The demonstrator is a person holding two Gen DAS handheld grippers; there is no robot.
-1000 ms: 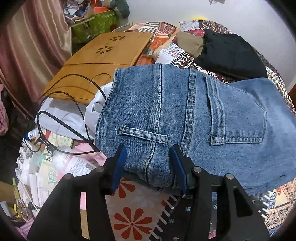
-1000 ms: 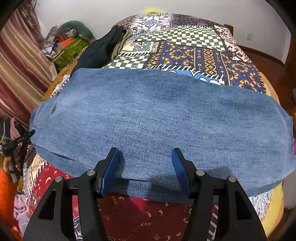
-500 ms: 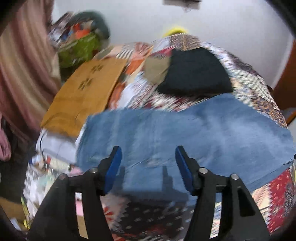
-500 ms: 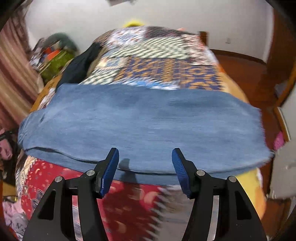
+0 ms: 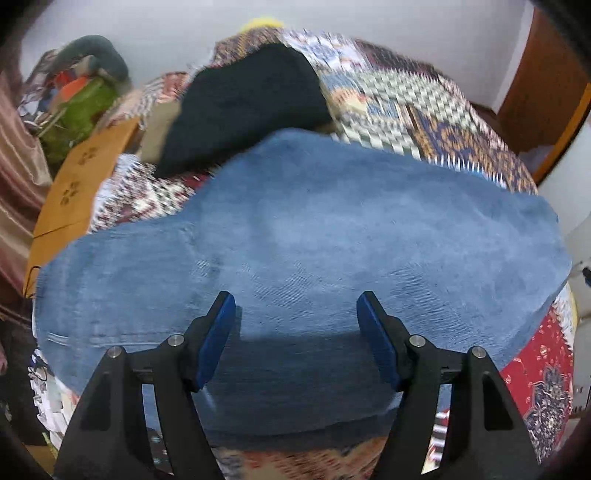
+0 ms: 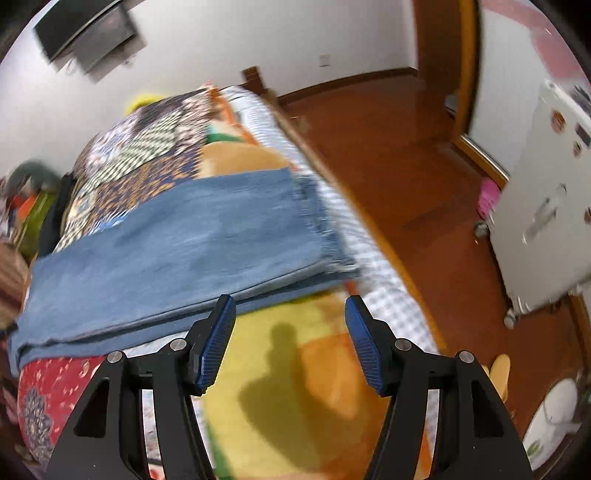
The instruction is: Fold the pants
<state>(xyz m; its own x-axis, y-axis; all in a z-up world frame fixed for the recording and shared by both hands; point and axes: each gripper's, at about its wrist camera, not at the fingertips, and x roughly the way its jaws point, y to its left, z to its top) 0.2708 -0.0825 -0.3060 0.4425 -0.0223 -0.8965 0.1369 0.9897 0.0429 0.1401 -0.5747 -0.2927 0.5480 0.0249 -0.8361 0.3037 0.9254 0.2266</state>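
Bedroom in a lived-in home.
We note a bed (image 6: pixel 373 236) with a wooden frame, covered by a patchwork quilt (image 5: pixel 436 110), with dark folded clothes (image 5: pixel 243 103) lying on it. We see polished wooden flooring (image 6: pixel 399 155) beside it, a white fridge (image 6: pixel 546 206) with magnets, a wall-mounted screen (image 6: pixel 88 33), a striped curtain (image 5: pixel 18 162) and heaped belongings (image 5: pixel 77 99) in the corner.

Your left gripper (image 5: pixel 296 308) is wide open, w/ nothing between the blue pads (image 5: pixel 216 338); both black fingers reach fwd, level & symmetric in the left wrist view. Your right gripper (image 6: pixel 290 314) is also spread wide, holding nothing, blue ribbed pads (image 6: pixel 213 345) facing each other across the gap. Neither wrist nor either hand shows in the views.
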